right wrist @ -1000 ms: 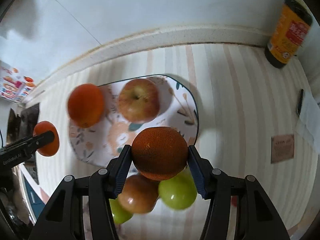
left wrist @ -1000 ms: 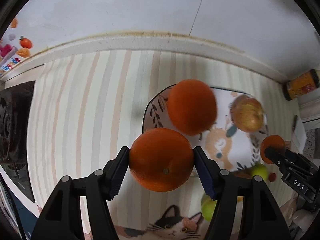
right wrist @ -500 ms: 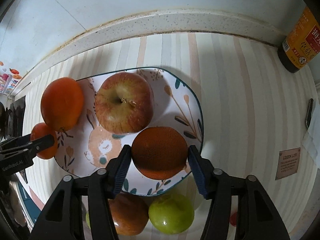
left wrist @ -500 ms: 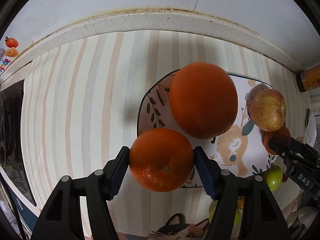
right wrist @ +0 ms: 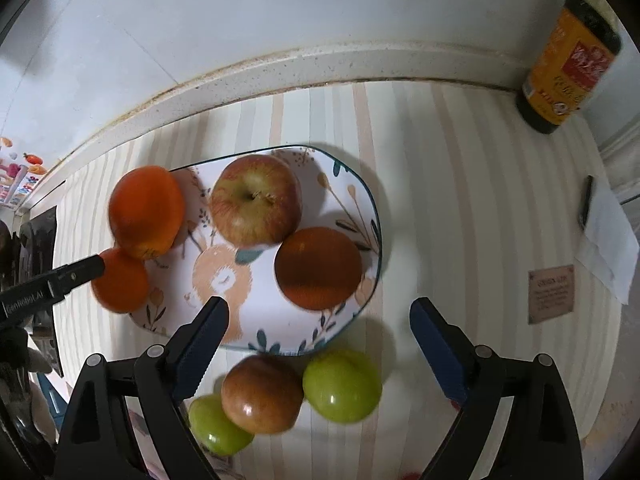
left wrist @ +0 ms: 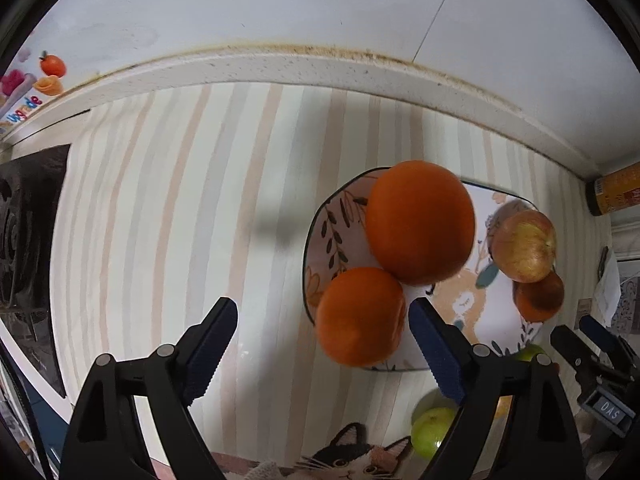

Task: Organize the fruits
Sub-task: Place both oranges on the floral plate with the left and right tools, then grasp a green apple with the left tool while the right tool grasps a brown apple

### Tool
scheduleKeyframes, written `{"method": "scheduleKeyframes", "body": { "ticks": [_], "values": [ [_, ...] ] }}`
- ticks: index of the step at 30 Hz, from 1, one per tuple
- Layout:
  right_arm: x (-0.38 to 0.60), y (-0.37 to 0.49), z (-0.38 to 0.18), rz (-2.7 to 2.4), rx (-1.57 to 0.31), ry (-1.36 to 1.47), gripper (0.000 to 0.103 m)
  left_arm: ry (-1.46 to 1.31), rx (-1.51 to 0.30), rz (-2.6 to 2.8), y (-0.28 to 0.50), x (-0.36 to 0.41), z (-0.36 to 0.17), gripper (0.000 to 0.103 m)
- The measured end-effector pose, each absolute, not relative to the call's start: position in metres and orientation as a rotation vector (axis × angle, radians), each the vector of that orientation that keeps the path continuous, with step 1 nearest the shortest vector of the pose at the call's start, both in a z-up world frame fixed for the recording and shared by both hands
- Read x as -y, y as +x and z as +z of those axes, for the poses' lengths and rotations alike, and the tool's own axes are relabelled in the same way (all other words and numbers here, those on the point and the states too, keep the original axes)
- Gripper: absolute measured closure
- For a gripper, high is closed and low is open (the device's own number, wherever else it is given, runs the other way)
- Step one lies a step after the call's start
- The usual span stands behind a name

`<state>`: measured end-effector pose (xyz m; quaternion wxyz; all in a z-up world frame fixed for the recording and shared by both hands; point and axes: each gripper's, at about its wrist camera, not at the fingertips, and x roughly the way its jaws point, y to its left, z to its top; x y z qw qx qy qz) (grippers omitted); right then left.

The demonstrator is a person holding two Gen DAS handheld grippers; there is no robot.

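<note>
A patterned plate point(right wrist: 264, 296) point(left wrist: 496, 320) lies on the striped counter mat. On it sit a large orange point(left wrist: 420, 222) point(right wrist: 146, 212), a small orange point(left wrist: 360, 316) point(right wrist: 120, 280) at its left rim, a red-yellow apple point(right wrist: 256, 200) point(left wrist: 524, 246) and a dark orange point(right wrist: 318, 268) point(left wrist: 538, 294). My left gripper point(left wrist: 322, 342) is open, its right finger beside the small orange. My right gripper point(right wrist: 318, 340) is open above the plate's near rim. Two green apples point(right wrist: 342, 386) point(right wrist: 218, 426) and a red-brown apple point(right wrist: 262, 394) lie in front of the plate.
A yellow-labelled bottle point(right wrist: 568, 66) stands at the back right by the wall. A white paper with a dark pen point(right wrist: 586, 208) and a brown card point(right wrist: 552, 294) lie to the right. A black stove point(left wrist: 24, 248) is at the left. A cat-print mat point(left wrist: 352, 458) lies near.
Both grippers opened and drew back. The left one let go of the small orange at the plate's left rim; the right one let go of the dark orange on the plate's right side.
</note>
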<state>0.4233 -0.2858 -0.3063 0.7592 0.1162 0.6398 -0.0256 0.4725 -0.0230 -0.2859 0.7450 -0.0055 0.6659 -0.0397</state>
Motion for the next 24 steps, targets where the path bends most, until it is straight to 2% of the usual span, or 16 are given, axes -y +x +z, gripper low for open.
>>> {"method": "scheduleKeyframes", "body": {
  "ticks": [10, 24],
  "values": [
    [0.266, 0.372, -0.264, -0.062, -1.344, 0.194, 0.009, 0.025, -1.355, -0.108, 0.407, 0.037, -0.243, 0.015],
    [0.243, 0.297, -0.174, -0.060, -1.185, 0.136, 0.009, 0.046, -1.120, -0.111, 0.319, 0.043, -0.154, 0.015]
  ]
}}
